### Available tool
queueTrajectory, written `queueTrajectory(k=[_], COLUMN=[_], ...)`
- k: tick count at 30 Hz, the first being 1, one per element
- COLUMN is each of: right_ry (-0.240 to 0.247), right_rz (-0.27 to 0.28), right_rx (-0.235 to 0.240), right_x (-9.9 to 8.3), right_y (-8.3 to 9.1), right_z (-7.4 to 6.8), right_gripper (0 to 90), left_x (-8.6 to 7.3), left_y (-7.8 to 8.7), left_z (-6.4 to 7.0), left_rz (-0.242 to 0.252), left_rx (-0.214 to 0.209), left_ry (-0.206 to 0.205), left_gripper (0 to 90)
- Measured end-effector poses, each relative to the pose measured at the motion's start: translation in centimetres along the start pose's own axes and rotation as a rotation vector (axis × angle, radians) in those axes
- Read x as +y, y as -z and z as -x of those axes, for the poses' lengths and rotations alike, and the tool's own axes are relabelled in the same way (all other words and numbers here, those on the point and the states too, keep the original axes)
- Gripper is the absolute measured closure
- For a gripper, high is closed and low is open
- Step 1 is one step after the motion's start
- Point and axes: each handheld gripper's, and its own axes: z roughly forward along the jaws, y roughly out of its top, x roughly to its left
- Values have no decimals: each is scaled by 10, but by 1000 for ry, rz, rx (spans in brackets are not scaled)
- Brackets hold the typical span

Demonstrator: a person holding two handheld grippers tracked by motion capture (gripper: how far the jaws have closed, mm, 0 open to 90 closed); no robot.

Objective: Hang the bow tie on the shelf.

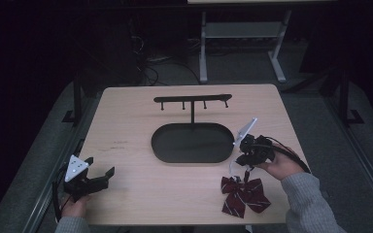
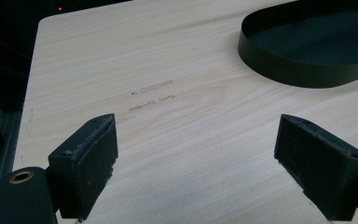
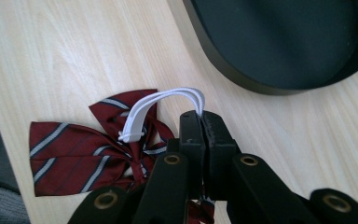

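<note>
- White elastic loop (image 3: 168, 100) of the maroon bow tie (image 3: 81, 149) is pinched in the right gripper (image 3: 200, 119) jaws, clenched tight; the bow lies on the bench (image 1: 126, 116).
- Left gripper (image 2: 196, 154) jaws gape wide, released, holding nothing.

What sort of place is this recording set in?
Probably a dim lab or workshop: a pale wooden table holding a black oval metal tray with hook rack, a white-framed workbench behind, cables on the floor.

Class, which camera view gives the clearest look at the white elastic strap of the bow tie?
The right gripper view: the white strap loops up from the striped bow tie into the right gripper, whose jaws are shut on it. The high view shows the strap as a thin pale line. The left gripper view looks over bare table.
</note>
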Motion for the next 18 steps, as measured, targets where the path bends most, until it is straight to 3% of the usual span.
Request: queueTrajectory(k=[18], right_ry=[52], right_rz=[1], right_rx=[17], right_x=[17], right_y=[15], right_z=[-6], right_gripper=[873], left_x=[1], left_y=[-1], left_z=[1], left_rz=[-3], left_rx=[-5], left_ry=[-3], left_gripper=[128])
